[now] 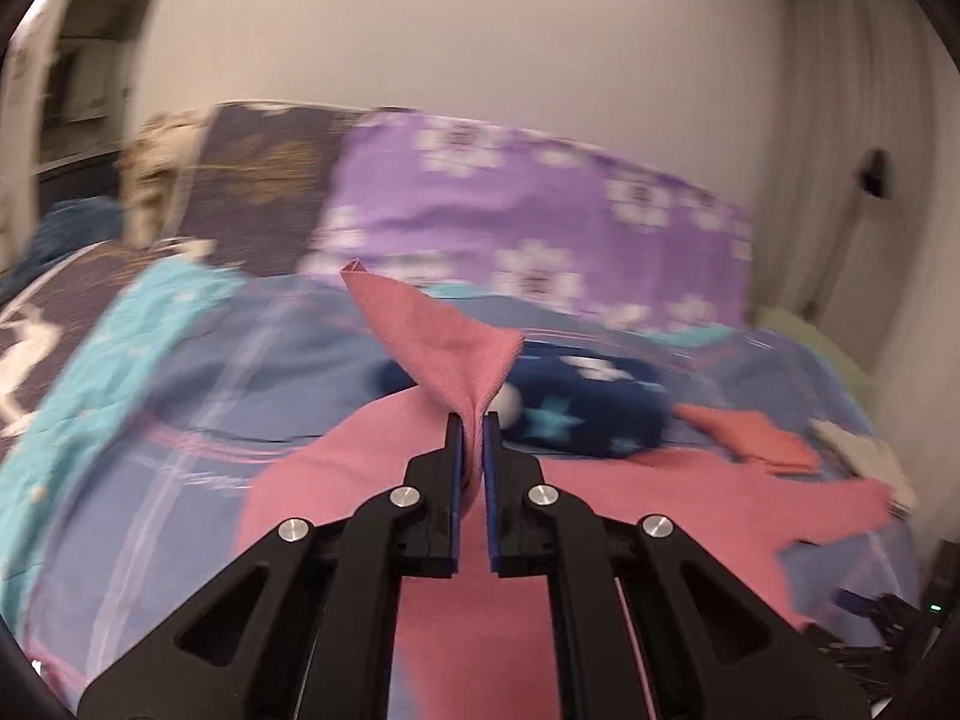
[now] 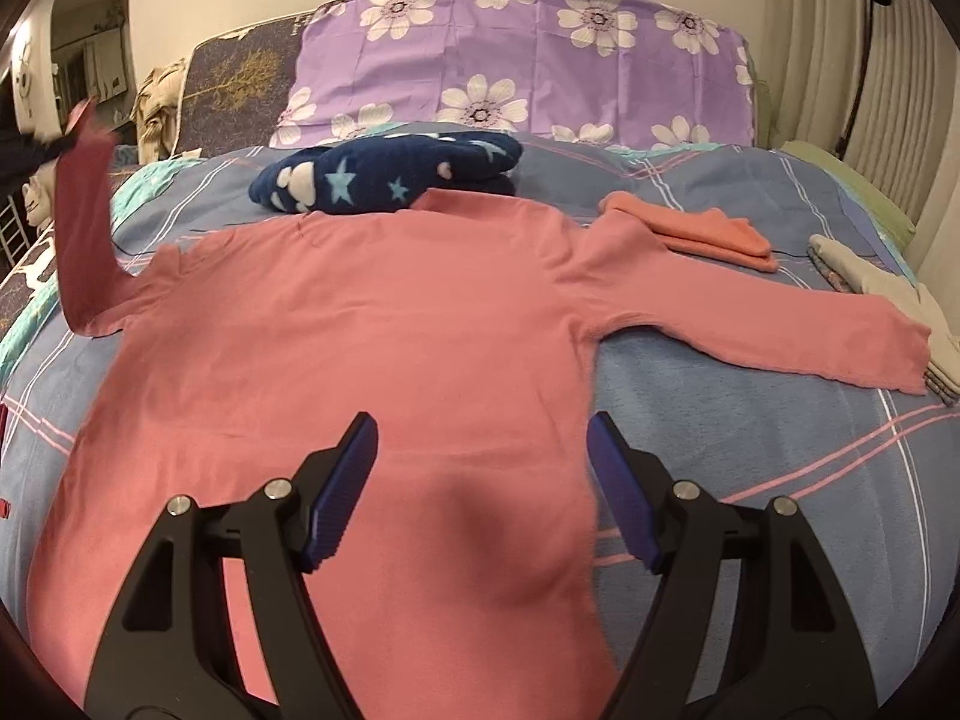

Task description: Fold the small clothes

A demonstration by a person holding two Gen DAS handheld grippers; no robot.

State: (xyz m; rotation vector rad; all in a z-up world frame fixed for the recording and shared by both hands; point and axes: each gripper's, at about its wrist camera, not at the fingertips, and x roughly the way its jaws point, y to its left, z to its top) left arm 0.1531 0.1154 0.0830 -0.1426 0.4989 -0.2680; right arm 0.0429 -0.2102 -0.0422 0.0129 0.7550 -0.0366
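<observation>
A pink long-sleeved shirt [image 2: 360,324] lies spread flat on the blue checked bedspread [image 2: 750,420], neck toward the pillows. My left gripper [image 1: 473,420] is shut on the cuff of its left sleeve [image 1: 444,336] and holds it lifted above the bed; in the right wrist view that sleeve [image 2: 81,222] rises at the far left. The right sleeve [image 2: 780,324] lies stretched out flat. My right gripper [image 2: 483,438] is open and empty above the shirt's lower body.
A folded navy star-patterned garment [image 2: 390,174] lies by the shirt's neck. A folded orange garment [image 2: 702,228] and a folded grey one [image 2: 882,288] lie at the right. Purple flowered pillows [image 2: 528,60] stand at the head. A curtain [image 2: 840,60] hangs at the right.
</observation>
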